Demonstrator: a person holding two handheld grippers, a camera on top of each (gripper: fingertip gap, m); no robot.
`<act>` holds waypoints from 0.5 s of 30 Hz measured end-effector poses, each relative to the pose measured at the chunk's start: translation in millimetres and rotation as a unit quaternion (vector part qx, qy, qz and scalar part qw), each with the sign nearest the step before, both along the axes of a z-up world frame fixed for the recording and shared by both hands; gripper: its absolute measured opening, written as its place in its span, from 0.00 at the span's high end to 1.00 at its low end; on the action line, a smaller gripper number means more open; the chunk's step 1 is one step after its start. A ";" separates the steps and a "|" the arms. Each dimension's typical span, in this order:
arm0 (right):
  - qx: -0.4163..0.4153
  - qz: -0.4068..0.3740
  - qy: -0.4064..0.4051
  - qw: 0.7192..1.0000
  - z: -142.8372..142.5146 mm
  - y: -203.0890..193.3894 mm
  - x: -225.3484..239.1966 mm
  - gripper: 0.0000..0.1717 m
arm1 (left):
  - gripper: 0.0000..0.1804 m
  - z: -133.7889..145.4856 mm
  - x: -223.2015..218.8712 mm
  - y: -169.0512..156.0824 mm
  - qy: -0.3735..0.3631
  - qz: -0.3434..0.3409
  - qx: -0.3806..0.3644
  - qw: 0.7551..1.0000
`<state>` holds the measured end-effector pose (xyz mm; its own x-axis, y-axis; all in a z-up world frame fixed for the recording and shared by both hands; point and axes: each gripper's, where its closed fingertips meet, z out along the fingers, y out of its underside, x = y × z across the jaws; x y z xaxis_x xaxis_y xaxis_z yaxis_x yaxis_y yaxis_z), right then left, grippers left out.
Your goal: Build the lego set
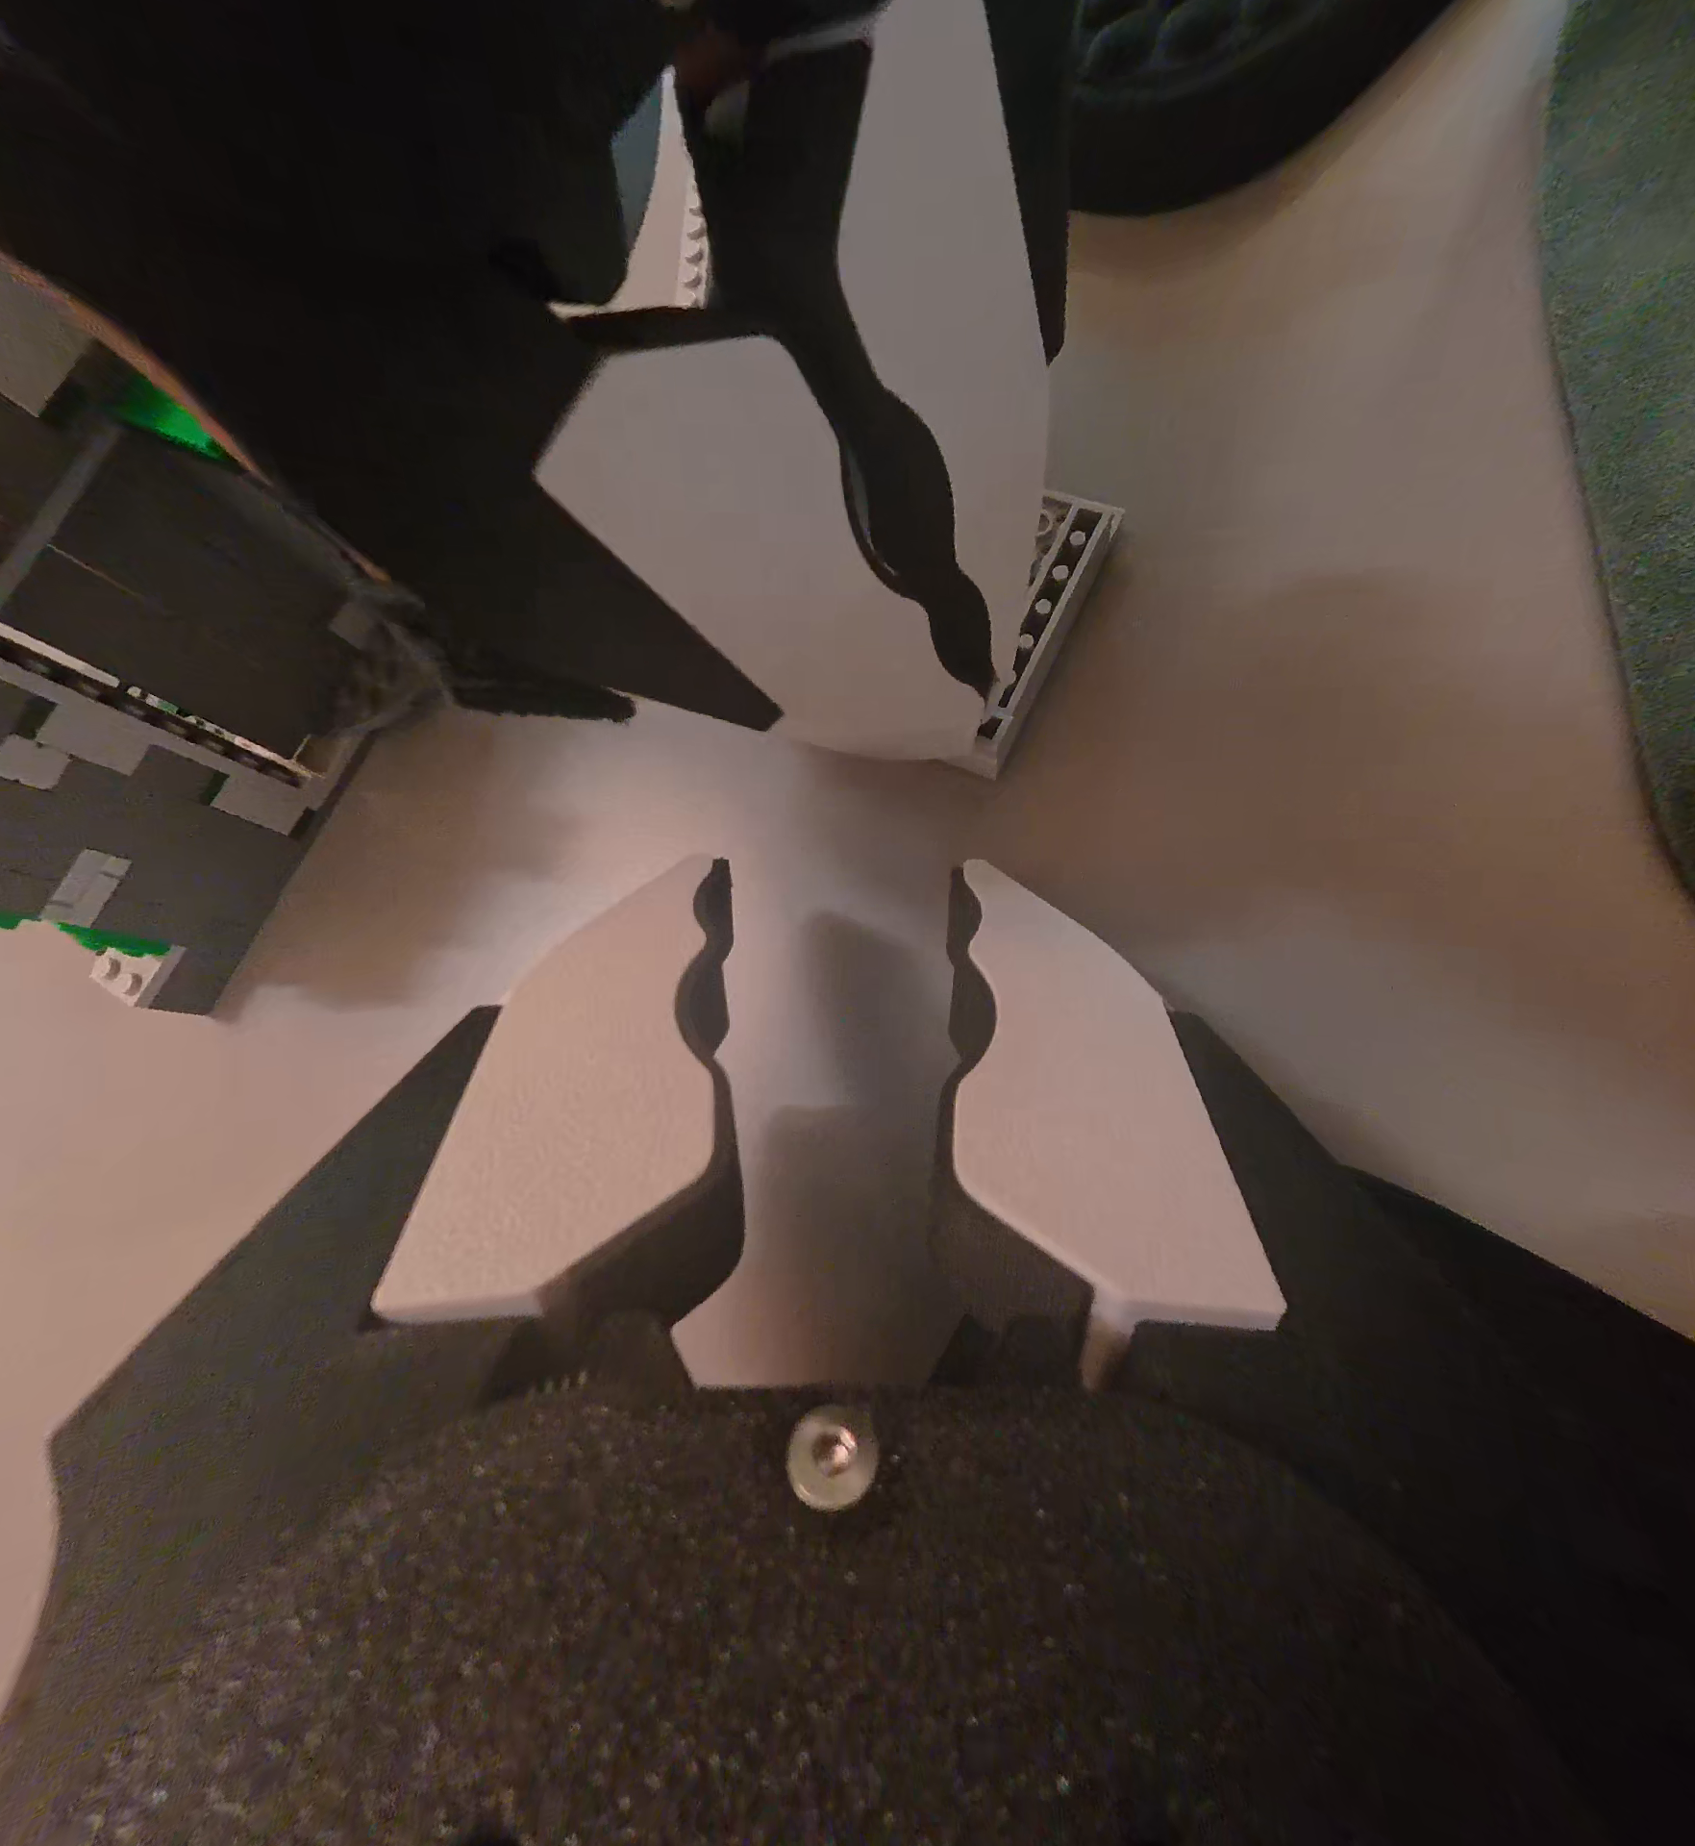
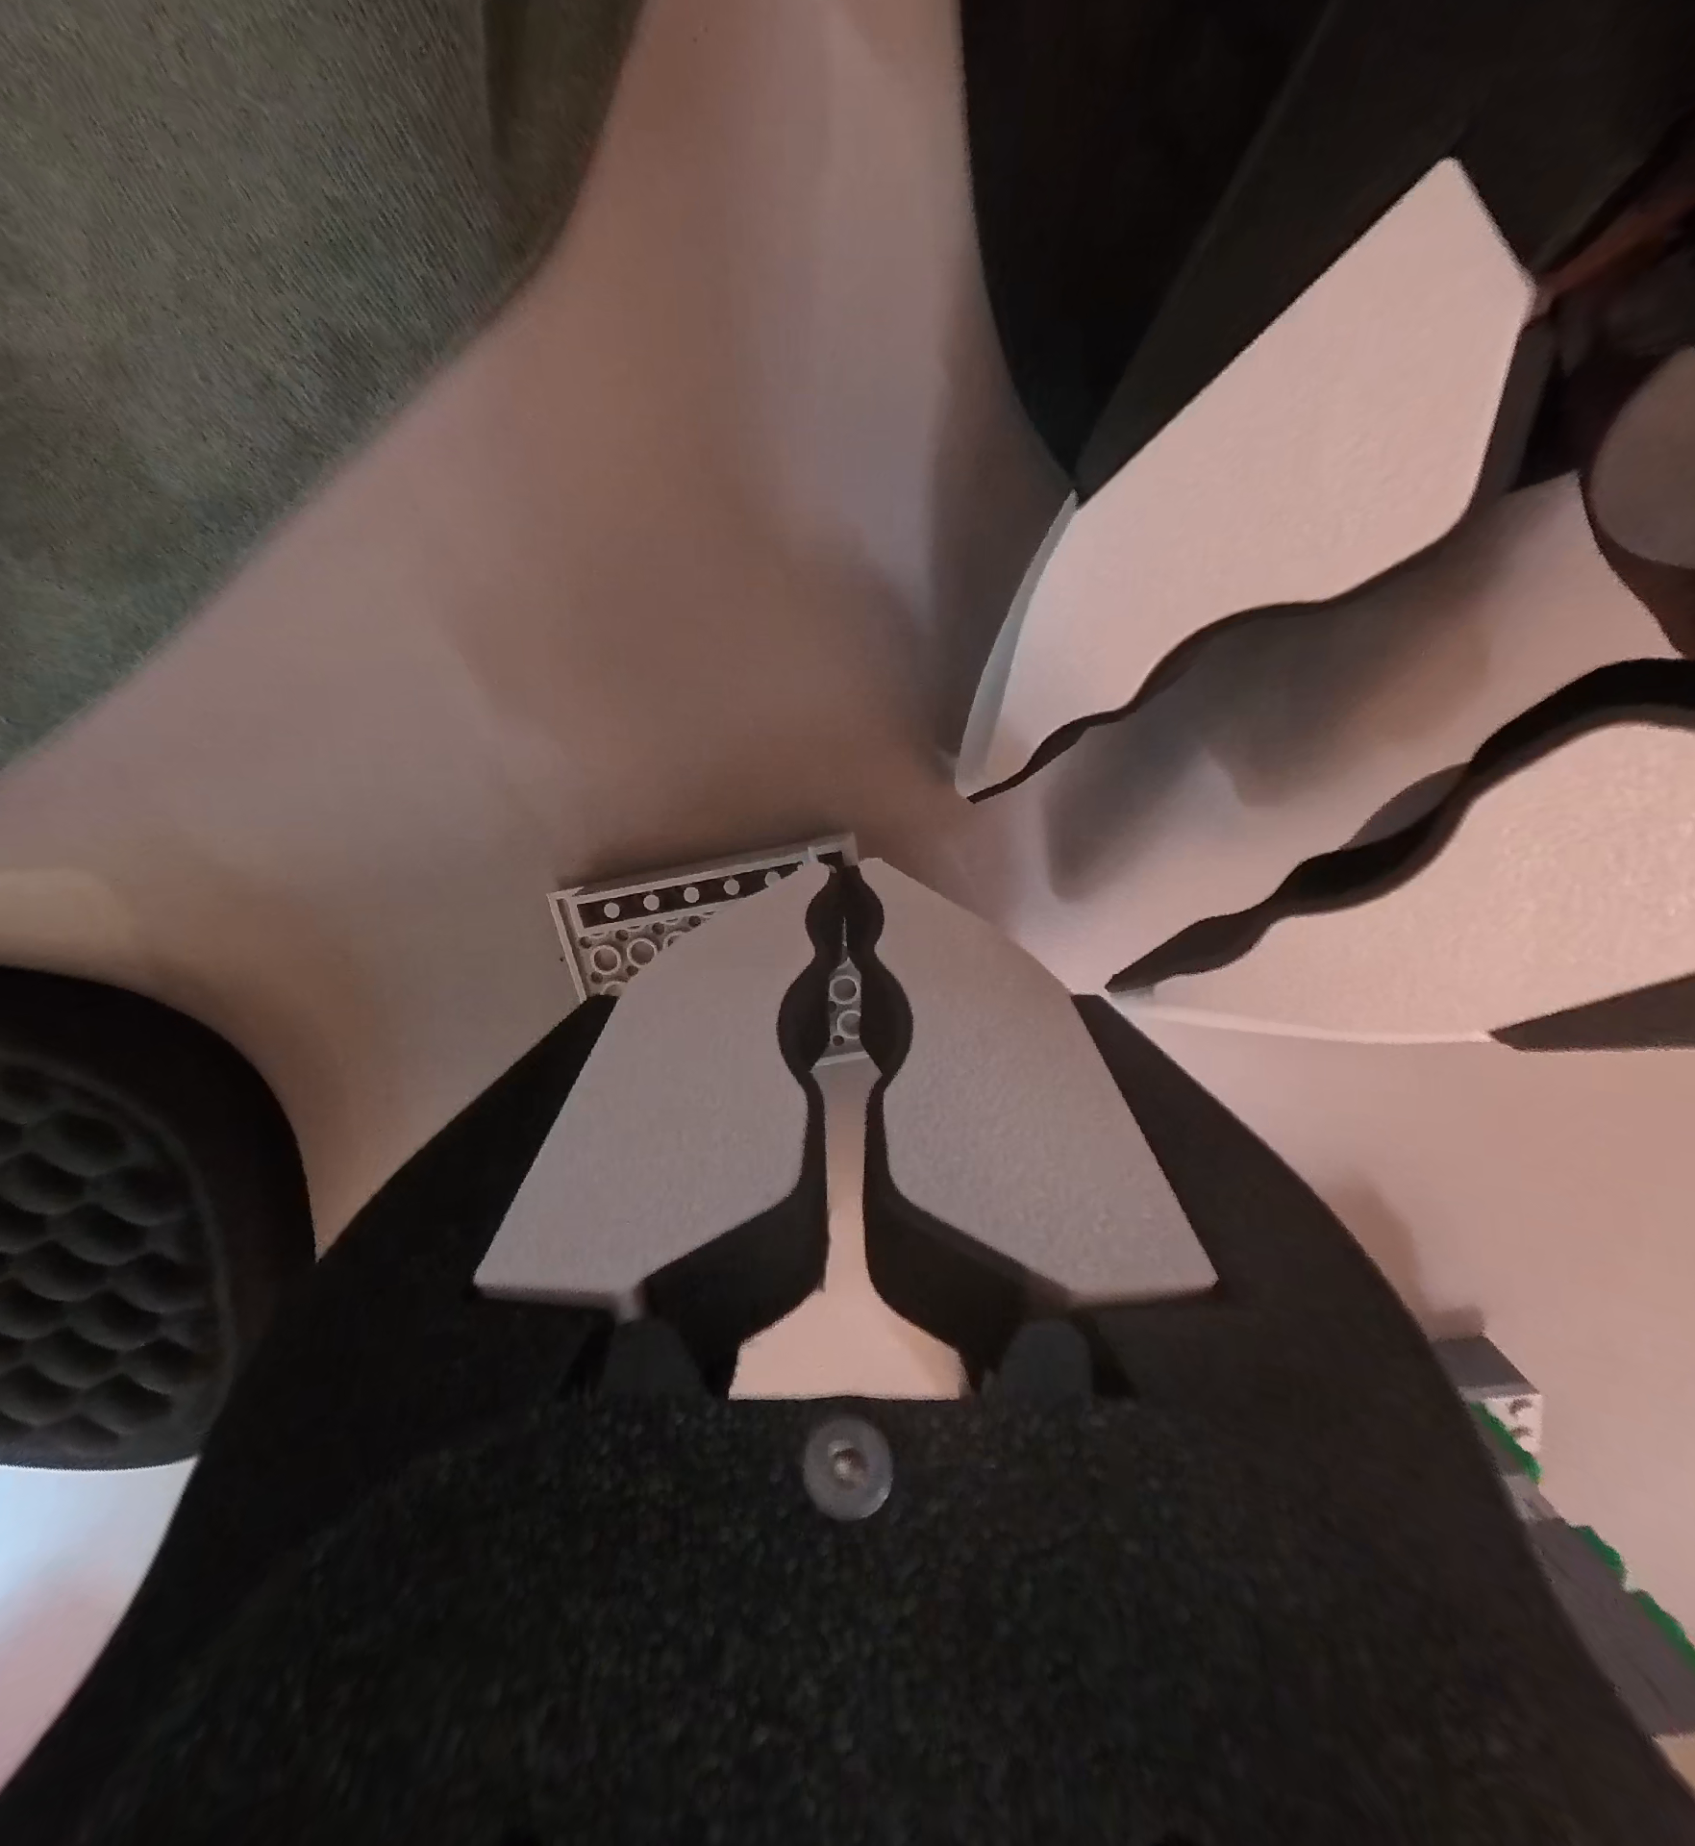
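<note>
- My right gripper (image 2: 841,879) was closed, its fingertips pinched on the far edge wall of a light grey brick plate (image 2: 623,934) that lay upside down on the counter (image 2: 523,649), its hollow underside with round tubes facing up.
- Through the narrow slot between my right fingers (image 2: 973,1099) more of that same plate showed, so the gripper sat right over it and hid most of it.
- My left gripper (image 1: 838,879) was open, its fingers (image 1: 573,1099) set well apart, with only bare counter and their own shadow between them.
- Seen from the left wrist, the right gripper reached down just ahead of my left one, its tips meeting at the near end of the grey plate (image 1: 1053,619); my left fingertips were near it but apart from it.
- To the left of my left gripper stood a dark grey brick building (image 1: 124,799) with light grey bricks and green bits (image 1: 114,934) along its lower edge, close to the right gripper's body.
- A dark cushioned thing with a honeycomb pattern (image 2: 54,1229) lay on the counter just left of my right gripper.
- A grey-green fabric surface (image 2: 174,300) bordered the counter beyond the plate.
</note>
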<state>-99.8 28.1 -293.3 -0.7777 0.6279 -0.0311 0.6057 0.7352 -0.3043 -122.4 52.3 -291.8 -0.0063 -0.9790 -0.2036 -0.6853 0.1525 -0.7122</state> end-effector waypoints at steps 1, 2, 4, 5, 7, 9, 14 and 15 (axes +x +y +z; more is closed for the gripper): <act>0.005 0.003 0.000 1.000 0.0 0.0 0.0 1.00 | 0.77 -0.1 0.0 0.0 0.001 0.000 0.000 1.000; 0.009 0.003 -0.002 1.000 0.0 0.2 0.0 1.00 | 0.77 -0.3 0.0 -0.1 0.001 0.000 0.000 1.000; 0.021 0.007 -0.006 1.000 0.0 0.3 0.0 1.00 | 0.77 -0.5 0.1 -0.3 0.001 -0.001 0.000 1.000; 0.026 0.009 -0.007 1.000 0.0 0.4 0.0 1.00 | 0.77 -0.6 0.2 -0.4 0.002 -0.001 0.001 1.000; 0.037 0.013 -0.010 0.999 -0.1 0.4 -0.1 1.00 | 0.77 -1.0 0.0 -0.5 0.003 -0.001 0.001 1.000; 0.045 0.015 -0.013 0.999 -0.1 0.3 -0.2 1.00 | 0.77 -1.1 0.0 -0.8 0.003 -0.001 0.002 1.000; 0.055 0.016 -0.009 0.998 -0.2 0.4 -0.5 1.00 | 0.77 -1.0 -0.2 -1.0 0.004 -0.001 0.003 1.000; 0.057 0.016 -0.008 0.998 -0.2 0.4 -0.6 1.00 | 0.77 -1.1 -0.2 -1.0 0.005 -0.002 0.003 1.000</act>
<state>-100.4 28.5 -293.5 -0.7970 0.6035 0.0262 0.5861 0.7831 -0.2079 -122.6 51.3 -292.9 -0.0113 -0.9776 -0.2101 -0.6912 0.1595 -0.7049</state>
